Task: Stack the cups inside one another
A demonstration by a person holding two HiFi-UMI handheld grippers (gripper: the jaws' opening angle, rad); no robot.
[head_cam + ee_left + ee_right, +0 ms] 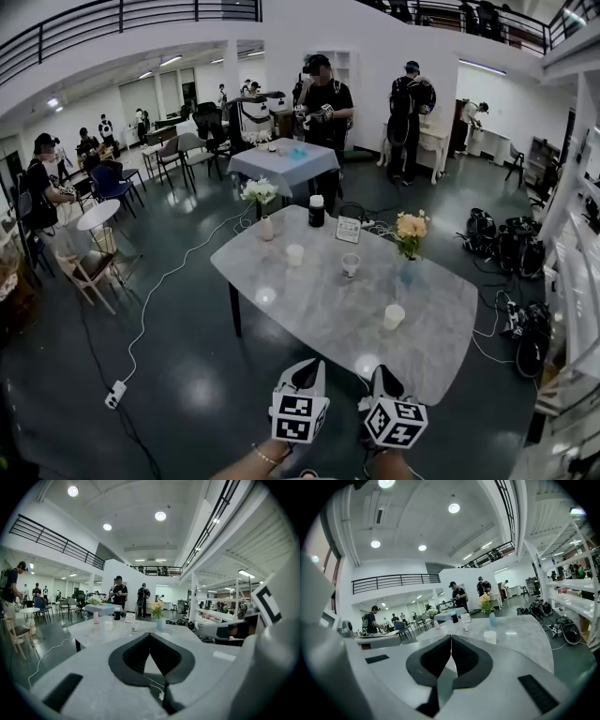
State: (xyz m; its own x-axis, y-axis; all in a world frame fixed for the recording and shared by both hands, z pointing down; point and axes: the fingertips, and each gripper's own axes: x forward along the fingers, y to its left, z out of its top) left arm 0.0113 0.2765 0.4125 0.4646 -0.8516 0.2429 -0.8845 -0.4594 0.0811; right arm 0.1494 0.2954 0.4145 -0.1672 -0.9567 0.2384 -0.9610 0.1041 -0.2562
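While you hold both grippers low, just short of the near edge of the grey marble table (309,323), neither touches a cup. Your left gripper (307,370) has its jaws pressed together w/ nothing between them. Your right gripper (382,377) is likewise closed tight & empty. Your wrists are cut off at the head view's bottom edge.

Three white cups stand apart on the tabletop, none nested:
- the near cup (394,317) is toward the right edge
- the middle cup (350,265) is at centre
- the far cup (295,254) is just left of the middle cup

In the left gripper view only two cups can be made out, small & soft.

Farther back stand a pink vase (266,228) w/ white flowers, a black jar (317,211) & a small card (348,230), its print too small to read. A blue vase (408,272) of orange flowers stands at the right.

People in the bkgd are too small for detail.
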